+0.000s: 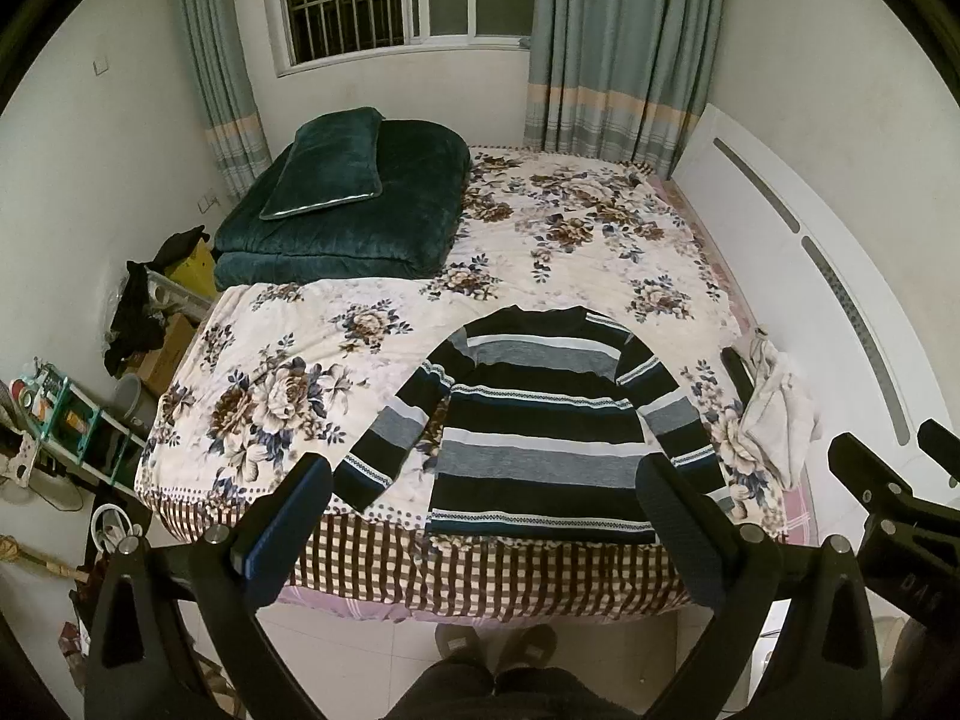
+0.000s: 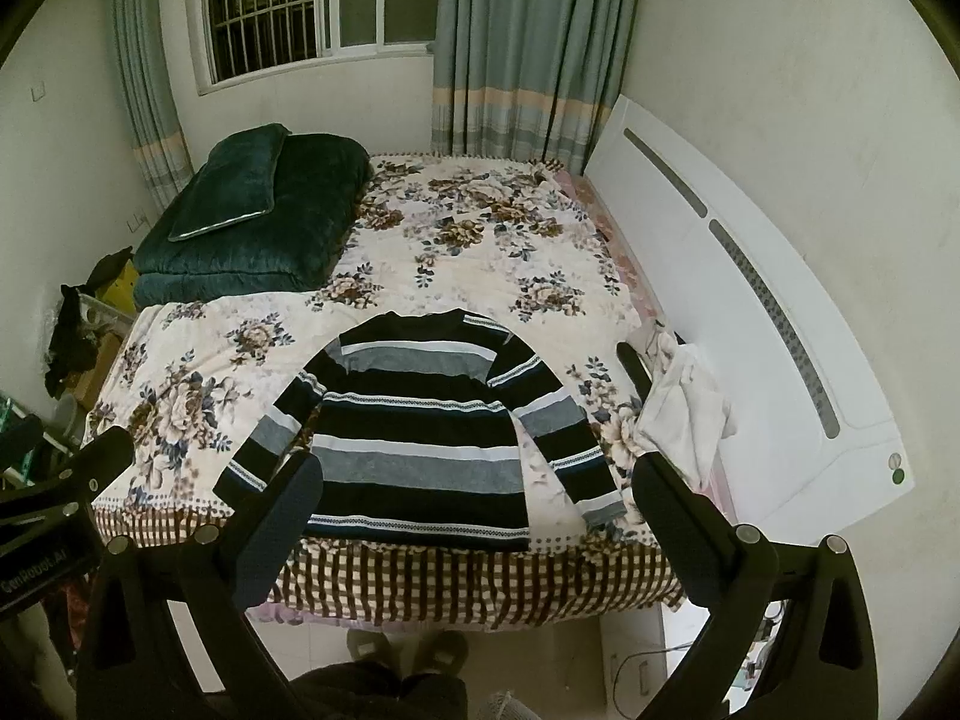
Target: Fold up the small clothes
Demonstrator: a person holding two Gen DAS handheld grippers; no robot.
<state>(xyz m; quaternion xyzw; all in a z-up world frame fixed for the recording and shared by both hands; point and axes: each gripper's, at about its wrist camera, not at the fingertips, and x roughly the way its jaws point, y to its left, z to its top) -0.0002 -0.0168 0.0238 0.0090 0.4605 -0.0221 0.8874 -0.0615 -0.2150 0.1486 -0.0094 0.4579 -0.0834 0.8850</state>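
Flanking striped sweater point(image 1: 540, 420): white cloth point(image 1: 774, 414) (crumpled), green quilt point(image 1: 354, 210).

Sweater point(image 1: 540, 420) is striped knit, matt. Sheet point(image 1: 576, 222) under it is printed floral cloth, smooth. Quilt point(image 1: 354, 204) is plush green velvet with slight sheen. Headboard point(image 2: 750, 324) looks glossy white. My left gripper point(image 1: 483, 516) and right gripper point(image 2: 477, 510) look like matt black plastic.

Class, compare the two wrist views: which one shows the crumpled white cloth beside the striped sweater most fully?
The right wrist view: the white cloth sits nearer the middle there, its folds showing beside the striped sweater. In the left wrist view the cloth is pushed toward the distorted right side, smaller and partly crowded by the other gripper.
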